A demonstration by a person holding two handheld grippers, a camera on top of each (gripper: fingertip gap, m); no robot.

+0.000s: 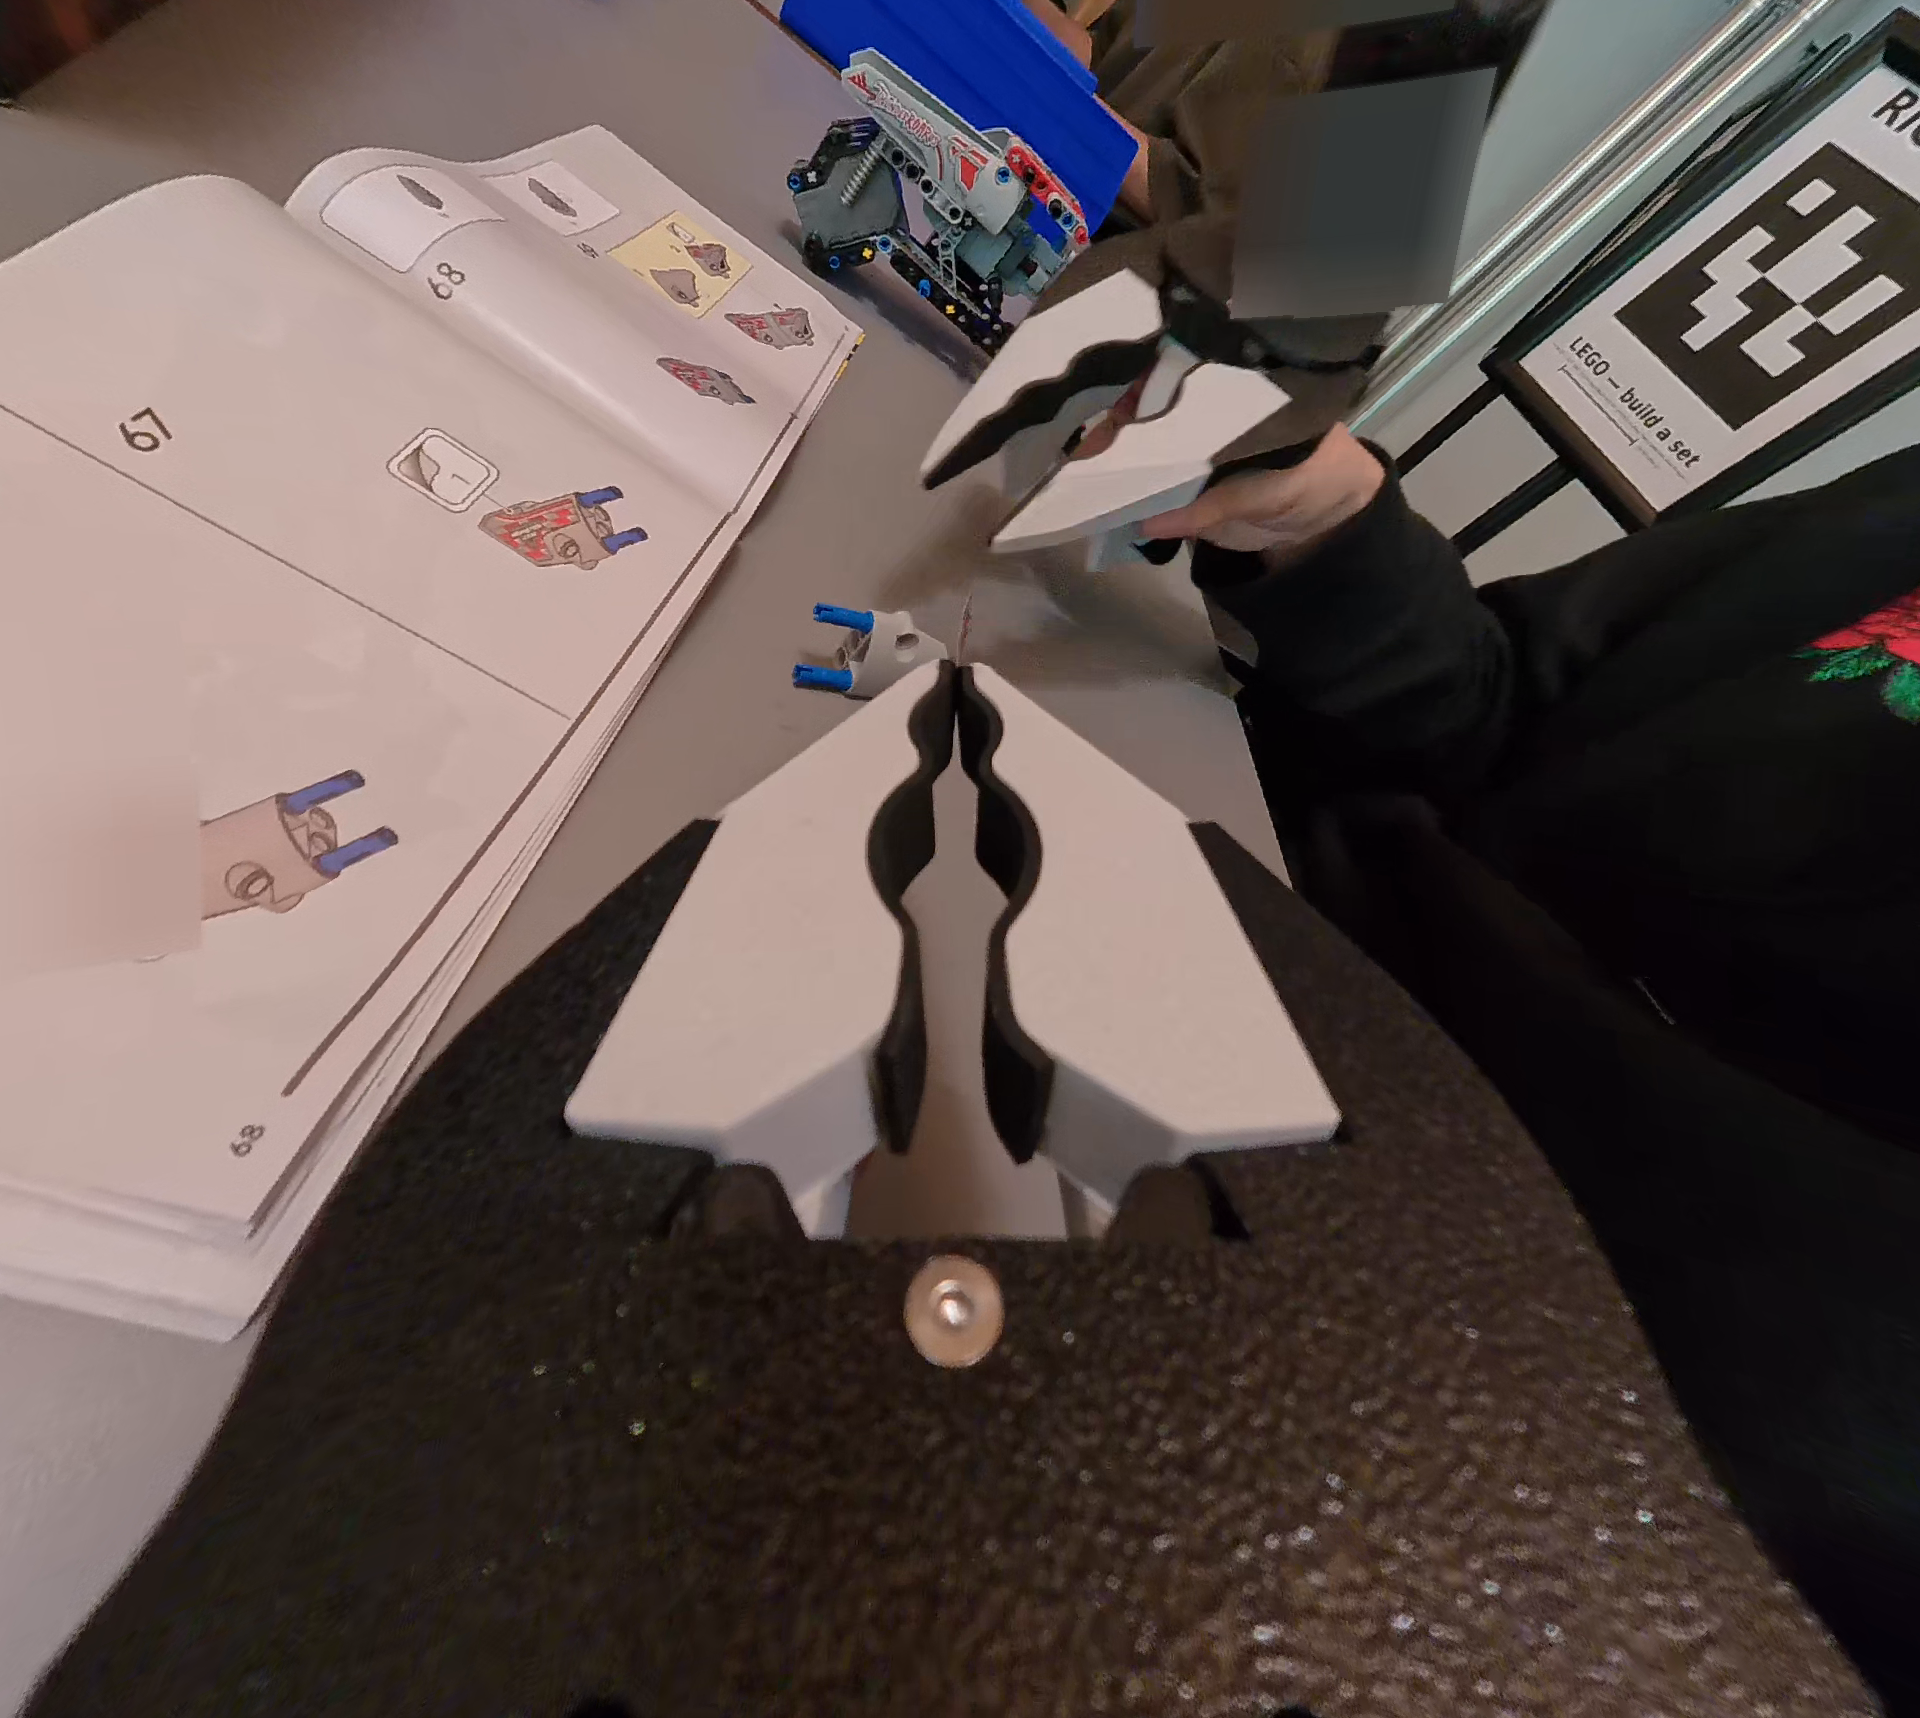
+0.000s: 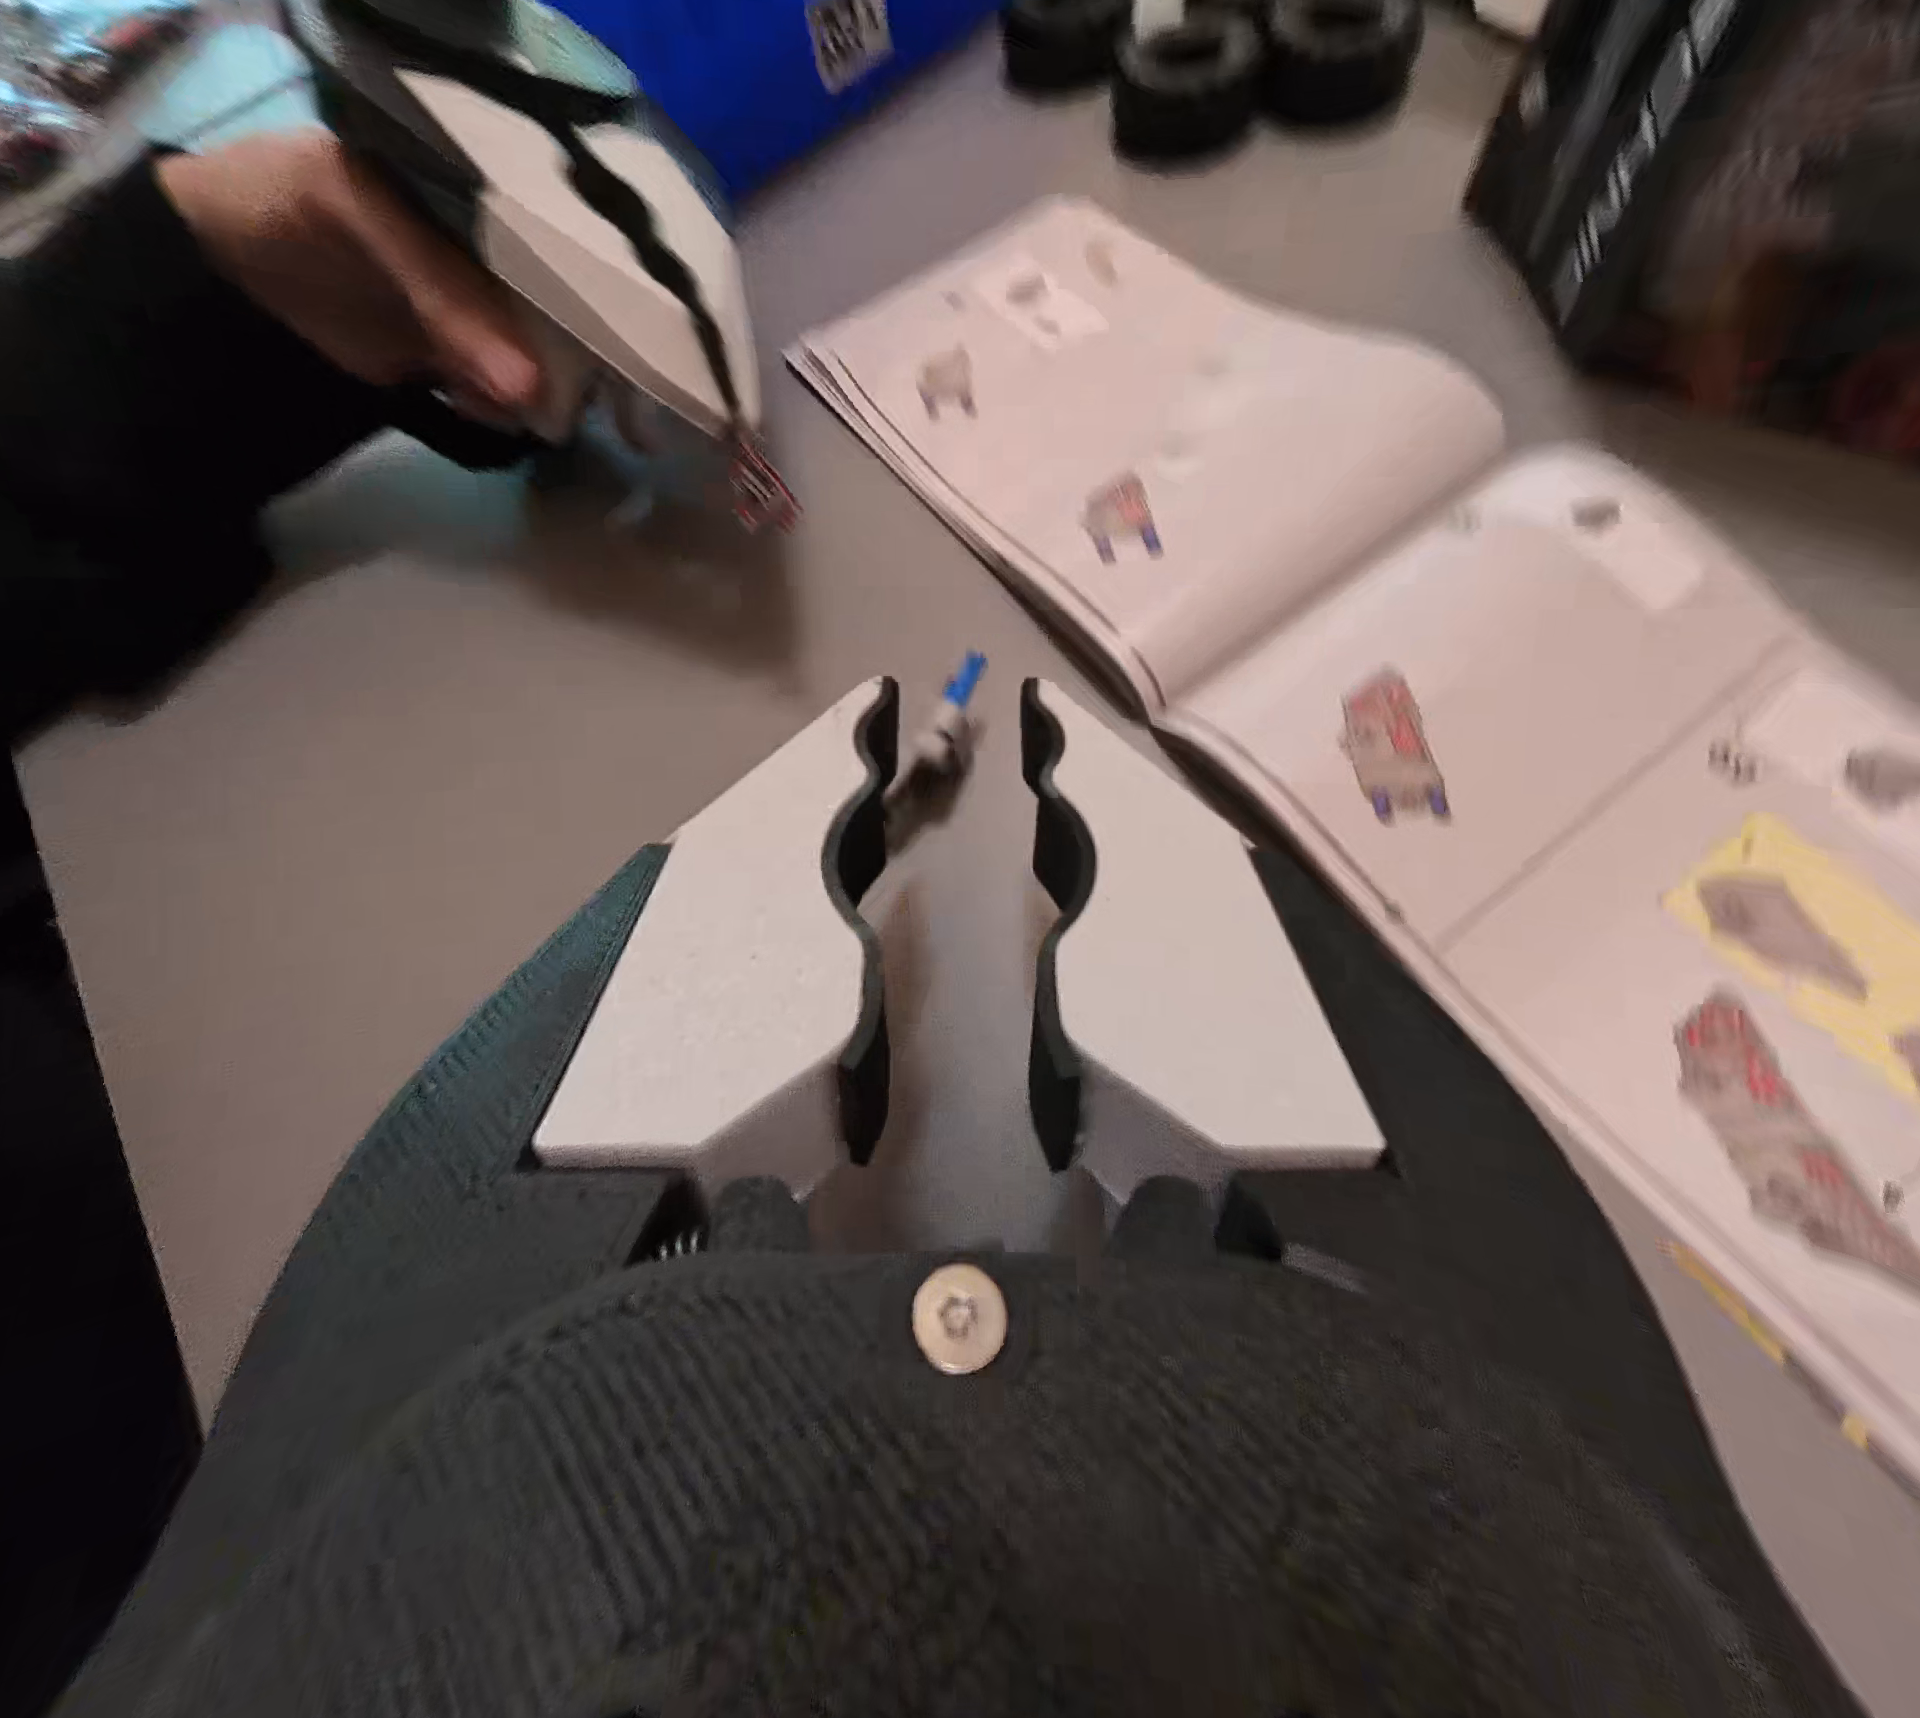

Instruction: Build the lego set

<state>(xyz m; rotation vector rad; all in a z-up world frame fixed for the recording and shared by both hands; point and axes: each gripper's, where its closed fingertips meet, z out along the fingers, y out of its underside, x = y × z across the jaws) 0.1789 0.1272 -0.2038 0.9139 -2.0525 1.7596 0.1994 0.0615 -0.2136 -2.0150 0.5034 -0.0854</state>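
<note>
Left wrist view: the left tool (image 1: 954, 681) has its tips pressed together on a thin sticker (image 1: 968, 629), small and blurred here.
Right wrist view: the right tool (image 2: 958, 700) stands open with a clear gap between its fingers and holds nothing; the frame is motion-blurred.
Containers: two blue bins (image 1: 935, 16) stand at the far side of the worktop (image 1: 468, 68); what they hold cannot be seen. A dark set box (image 2: 1714, 110) stands upright at the worktop's edge.
Task piece: a small grey lego piece with blue pins (image 1: 862, 648) lies on the worktop just beyond the left tool's tips, close to the booklet's edge. In the right wrist view it lies just ahead of the open fingers.
Partly built model: a grey, red and black assembly (image 1: 935, 203) sits in front of one blue bin.
Booklet: the instruction booklet (image 1: 343, 588) lies open beside the piece.
Wheels: four black tyres (image 2: 1205, 42) cluster between a bin and the box.
Behind: a printed sign (image 1: 1766, 297) stands off the worktop.
</note>
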